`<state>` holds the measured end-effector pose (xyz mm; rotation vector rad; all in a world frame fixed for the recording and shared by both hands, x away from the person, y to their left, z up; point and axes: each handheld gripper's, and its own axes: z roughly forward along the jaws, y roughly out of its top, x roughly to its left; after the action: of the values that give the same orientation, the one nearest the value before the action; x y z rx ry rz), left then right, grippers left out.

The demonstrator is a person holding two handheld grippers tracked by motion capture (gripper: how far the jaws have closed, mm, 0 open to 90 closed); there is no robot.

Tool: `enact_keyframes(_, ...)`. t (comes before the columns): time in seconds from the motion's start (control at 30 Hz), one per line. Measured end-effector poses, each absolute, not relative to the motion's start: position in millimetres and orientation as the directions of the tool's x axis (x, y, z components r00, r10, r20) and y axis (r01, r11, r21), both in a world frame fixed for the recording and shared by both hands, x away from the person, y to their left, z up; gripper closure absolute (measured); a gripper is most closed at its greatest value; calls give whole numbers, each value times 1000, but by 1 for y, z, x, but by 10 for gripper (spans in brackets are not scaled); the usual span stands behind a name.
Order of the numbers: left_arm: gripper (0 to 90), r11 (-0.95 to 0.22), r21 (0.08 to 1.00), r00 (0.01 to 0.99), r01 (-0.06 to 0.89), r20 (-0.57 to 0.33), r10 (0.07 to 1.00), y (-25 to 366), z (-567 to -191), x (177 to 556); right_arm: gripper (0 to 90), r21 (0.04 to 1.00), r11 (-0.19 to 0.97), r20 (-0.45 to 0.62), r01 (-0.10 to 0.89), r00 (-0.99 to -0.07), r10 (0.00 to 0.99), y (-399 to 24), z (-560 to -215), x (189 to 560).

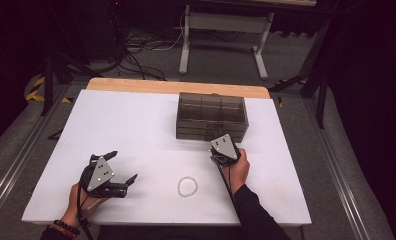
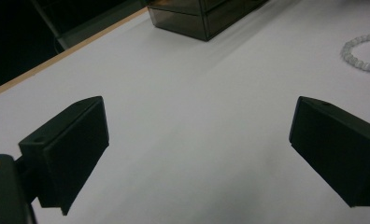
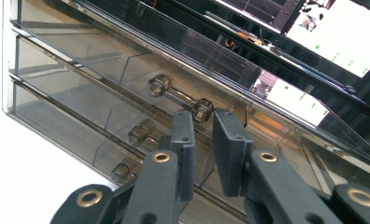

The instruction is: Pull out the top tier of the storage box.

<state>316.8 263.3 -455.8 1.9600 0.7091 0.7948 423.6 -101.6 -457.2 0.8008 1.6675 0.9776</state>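
The drawer box point(image 1: 212, 117) is showing as smoky, see-through plastic with a glossy face that is catching reflections, and its small bar handle point(image 3: 178, 97) is looking like the same clear plastic. The table top point(image 1: 136, 130) is appearing matt white and smooth, edged at the far side by a pale wooden strip point(image 1: 176, 86). The right gripper point(image 3: 206, 140) is presenting matt black plastic jaws with finely ribbed pads and brass-coloured rivets, while the bracelet point(image 1: 187, 186) is glinting as pale, translucent beads.

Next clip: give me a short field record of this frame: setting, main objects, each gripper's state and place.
setting: white table, dark room
drawer box: smoky clear box at the table's far side, drawers shut
drawer handle: bar handle just beyond the right gripper's tips
bracelet: bead bracelet lying flat, near edge
left gripper: left gripper open, nothing between its jaws
right gripper: right gripper at the box front, jaws nearly shut, a narrow gap, nothing clamped
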Motion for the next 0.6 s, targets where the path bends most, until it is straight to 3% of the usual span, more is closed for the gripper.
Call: enact_keyframes(0.6, 56, -459, 872, 632, 169, 261, 730, 263, -456, 316, 801, 887, 458, -426, 65, -272, 863, -100, -456, 420)
